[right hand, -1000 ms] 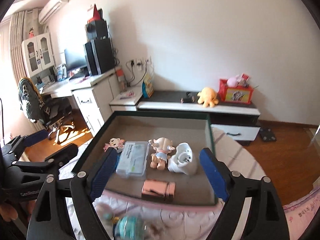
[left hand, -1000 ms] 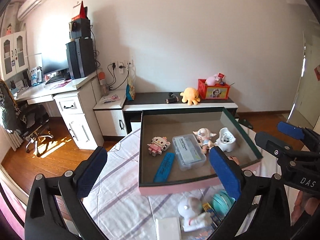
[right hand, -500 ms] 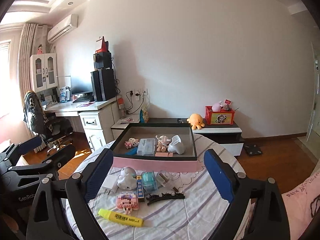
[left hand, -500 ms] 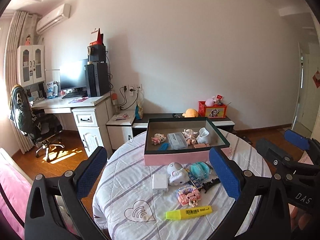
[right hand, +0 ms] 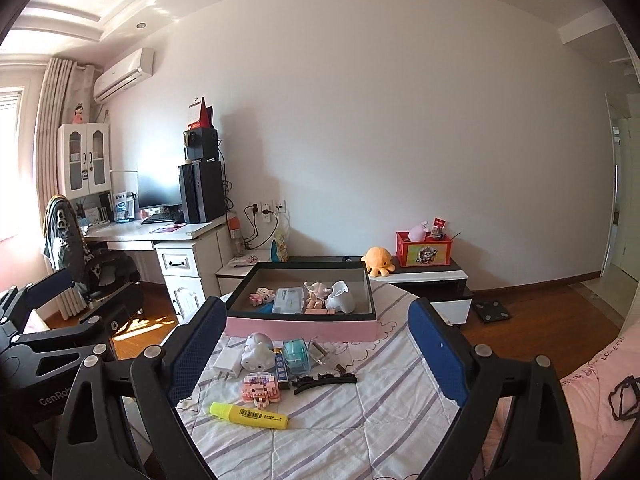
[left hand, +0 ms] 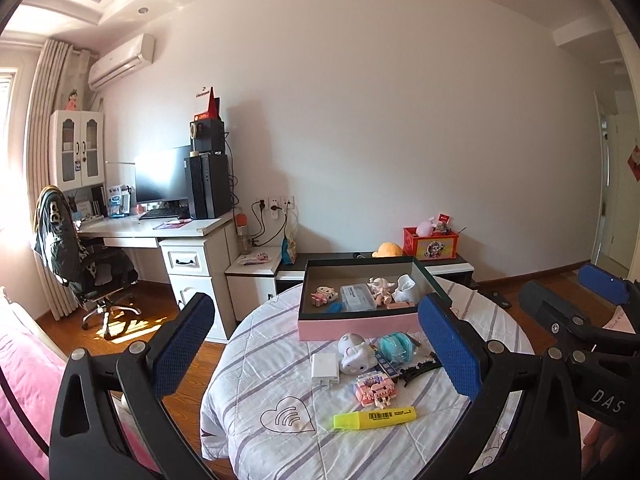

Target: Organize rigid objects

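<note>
Grippers both gape wide and empty: left gripper (left hand: pixel 316 352) frames a white charger (left hand: pixel 325 368), pink block toy (left hand: pixel 374 388) and yellow highlighter (left hand: pixel 374 417) between its fingers; right gripper (right hand: pixel 316 354) frames the same clutter, with the pink tray (right hand: pixel 300 326) just beyond its fingertips.

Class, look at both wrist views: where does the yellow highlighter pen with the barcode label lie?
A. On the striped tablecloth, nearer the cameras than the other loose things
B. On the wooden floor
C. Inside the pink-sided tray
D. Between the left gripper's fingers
A. The yellow highlighter pen lies flat on the striped tablecloth, in front of the loose things and the pink-sided tray; both grippers are open and hold nothing.
</note>
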The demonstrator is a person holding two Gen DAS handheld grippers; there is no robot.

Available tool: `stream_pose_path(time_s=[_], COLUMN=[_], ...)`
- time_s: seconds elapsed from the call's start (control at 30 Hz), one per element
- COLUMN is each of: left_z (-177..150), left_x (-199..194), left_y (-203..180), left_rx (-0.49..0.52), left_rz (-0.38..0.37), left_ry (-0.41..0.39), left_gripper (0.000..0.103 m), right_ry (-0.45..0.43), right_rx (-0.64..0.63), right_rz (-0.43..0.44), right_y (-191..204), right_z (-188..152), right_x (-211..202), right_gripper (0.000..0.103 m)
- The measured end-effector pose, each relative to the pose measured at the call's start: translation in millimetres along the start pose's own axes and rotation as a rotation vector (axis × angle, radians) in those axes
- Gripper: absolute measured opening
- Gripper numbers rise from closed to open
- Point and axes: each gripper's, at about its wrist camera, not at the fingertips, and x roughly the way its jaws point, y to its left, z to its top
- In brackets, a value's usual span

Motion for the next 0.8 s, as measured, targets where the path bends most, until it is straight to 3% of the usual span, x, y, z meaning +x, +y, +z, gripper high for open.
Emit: stream_pose_path(time_s=[0.6, 0.8], left_z=[-12, -27], left_x=[16, 40], left_y=[-3, -1], left_rx=[-0.003, -0.007], left_rz=[-0.008, -0.047], left_ry=[0.041, 0.122], left_gripper=[0.103, 0.103], right_ry=[0.038, 0.089], right_rx=[0.002, 0.004], right_rz=[0.001, 0.009], right_y=[-2, -4], right_z=[-8, -18], right_x=[8, 27], right_gripper=[0.094, 0.094])
